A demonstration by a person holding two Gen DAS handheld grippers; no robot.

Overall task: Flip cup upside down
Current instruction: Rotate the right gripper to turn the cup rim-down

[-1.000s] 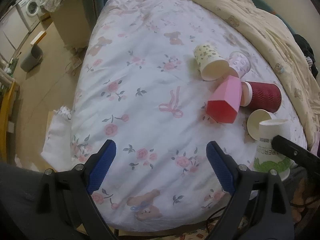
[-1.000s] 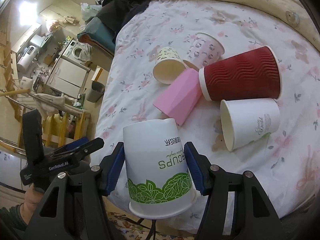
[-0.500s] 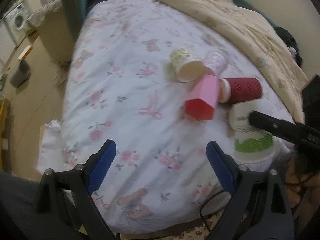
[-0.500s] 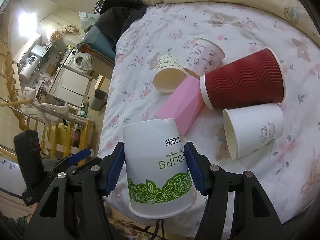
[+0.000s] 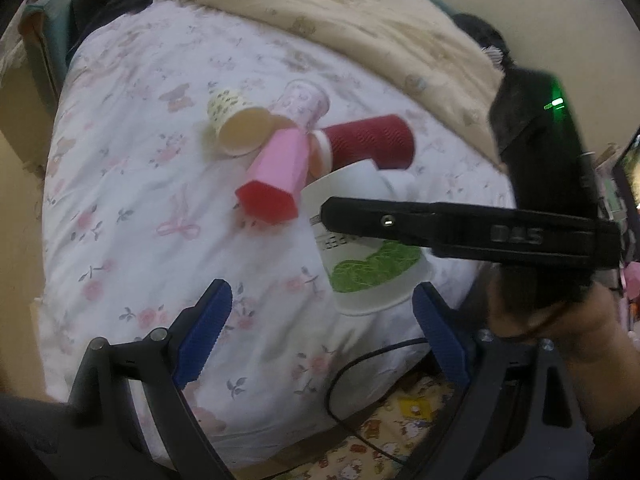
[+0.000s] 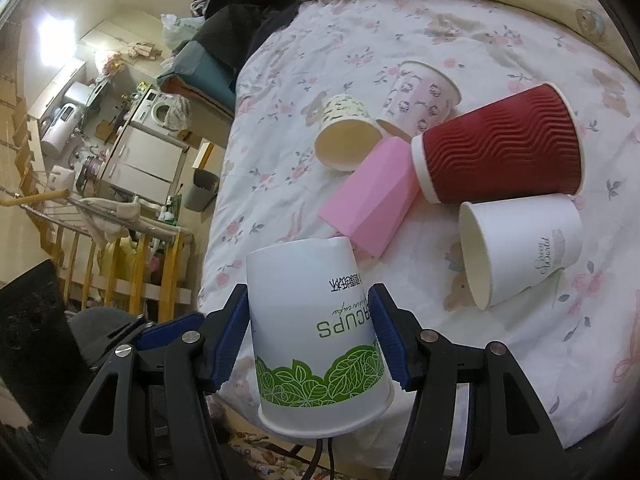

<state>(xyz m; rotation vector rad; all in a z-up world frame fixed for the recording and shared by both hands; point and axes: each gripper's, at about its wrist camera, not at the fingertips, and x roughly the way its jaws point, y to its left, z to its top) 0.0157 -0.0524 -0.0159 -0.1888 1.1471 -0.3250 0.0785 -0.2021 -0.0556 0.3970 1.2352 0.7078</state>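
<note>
My right gripper [image 6: 310, 328] is shut on a white paper cup with a green leaf band [image 6: 316, 340]. The cup is upside down, rim toward the camera, held above the near edge of the floral bed [image 6: 304, 52]. In the left wrist view the same cup [image 5: 372, 260] hangs under the right gripper's black finger [image 5: 440, 226] at the bed's near right edge. My left gripper [image 5: 320, 332] is open and empty, just left of and below that cup.
Several cups lie on their sides mid-bed: a cream one [image 6: 346, 138], a pink patterned one [image 6: 426, 94], a dark red ribbed one [image 6: 500, 148], a pink faceted one [image 6: 372, 200], a plain white one [image 6: 520, 244]. A beige blanket [image 5: 360, 20] covers the far side. A black cable [image 5: 360, 364] hangs over the bed edge.
My left gripper has swung right and closer to the held cup, which now sits larger and nearer the view's centre. The right gripper keeps its hold; the cup stays inverted.
</note>
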